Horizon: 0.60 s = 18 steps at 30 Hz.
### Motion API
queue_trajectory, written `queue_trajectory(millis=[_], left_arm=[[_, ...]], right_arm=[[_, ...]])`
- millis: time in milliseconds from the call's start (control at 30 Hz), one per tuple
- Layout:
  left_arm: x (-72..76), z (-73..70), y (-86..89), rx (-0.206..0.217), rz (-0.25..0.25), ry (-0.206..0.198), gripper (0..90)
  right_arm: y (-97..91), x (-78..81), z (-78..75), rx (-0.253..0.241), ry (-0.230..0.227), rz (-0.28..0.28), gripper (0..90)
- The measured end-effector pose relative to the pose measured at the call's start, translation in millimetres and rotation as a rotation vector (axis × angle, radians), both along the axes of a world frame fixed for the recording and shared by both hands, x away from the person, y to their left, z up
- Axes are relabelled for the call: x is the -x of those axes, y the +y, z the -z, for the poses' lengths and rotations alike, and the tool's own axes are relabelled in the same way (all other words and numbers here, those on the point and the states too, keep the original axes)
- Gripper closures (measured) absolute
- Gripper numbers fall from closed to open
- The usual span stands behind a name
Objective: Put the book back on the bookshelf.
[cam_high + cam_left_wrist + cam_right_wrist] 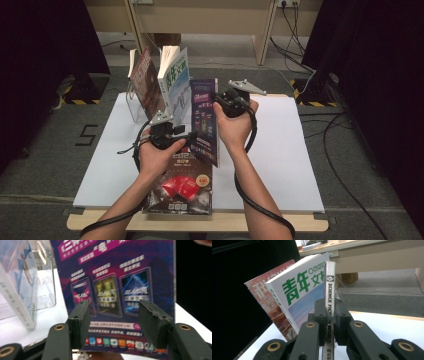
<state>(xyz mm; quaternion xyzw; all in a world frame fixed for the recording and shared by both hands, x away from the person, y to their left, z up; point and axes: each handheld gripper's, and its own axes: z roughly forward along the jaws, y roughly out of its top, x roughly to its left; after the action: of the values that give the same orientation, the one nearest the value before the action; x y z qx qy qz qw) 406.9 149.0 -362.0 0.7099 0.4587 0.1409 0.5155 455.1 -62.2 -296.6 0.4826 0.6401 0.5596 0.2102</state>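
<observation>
- High view: a white board (280,165) is lying on a wooden table, with grey carpet around it and dark curtains hanging at nine and three o'clock. Toward eleven o'clock a clear stand (134,107) is propping up a red magazine (146,82) and a white-and-green magazine (175,82), both leaning.
- A purple magazine (205,120) is standing upright near the board's middle, just beside the white-and-green one on its three o'clock side. The right gripper (231,102) is pinching it at its far edge, toward twelve o'clock.
- A dark magazine (182,192) is lying flat at six o'clock, overhanging the board's near edge. The left gripper (167,131) is hovering above its far end, beside the purple magazine's cover.
- Left gripper view: the left gripper (113,315) is facing the purple magazine's (112,277) back cover with its jaws spread wide, pressing on nothing. The clear stand (46,277) is sitting at ten o'clock.
- Right gripper view: the right gripper (329,312) is clamping the purple magazine's spine (329,285), which is reading "SCIENCE FICTION WORLD". The white-and-green magazine (299,290) and the red magazine (262,295) are leaning at ten o'clock.
</observation>
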Motion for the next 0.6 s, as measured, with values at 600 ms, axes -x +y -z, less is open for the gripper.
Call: queue_trajectory(millis=[600], left_arm=[[-10.0,-22.9,-38.0,0.017,0.044,-0.026,39.3]], right_arm=[[4.6,-0.8,-1.0,0.018,-0.004,0.000,83.4]])
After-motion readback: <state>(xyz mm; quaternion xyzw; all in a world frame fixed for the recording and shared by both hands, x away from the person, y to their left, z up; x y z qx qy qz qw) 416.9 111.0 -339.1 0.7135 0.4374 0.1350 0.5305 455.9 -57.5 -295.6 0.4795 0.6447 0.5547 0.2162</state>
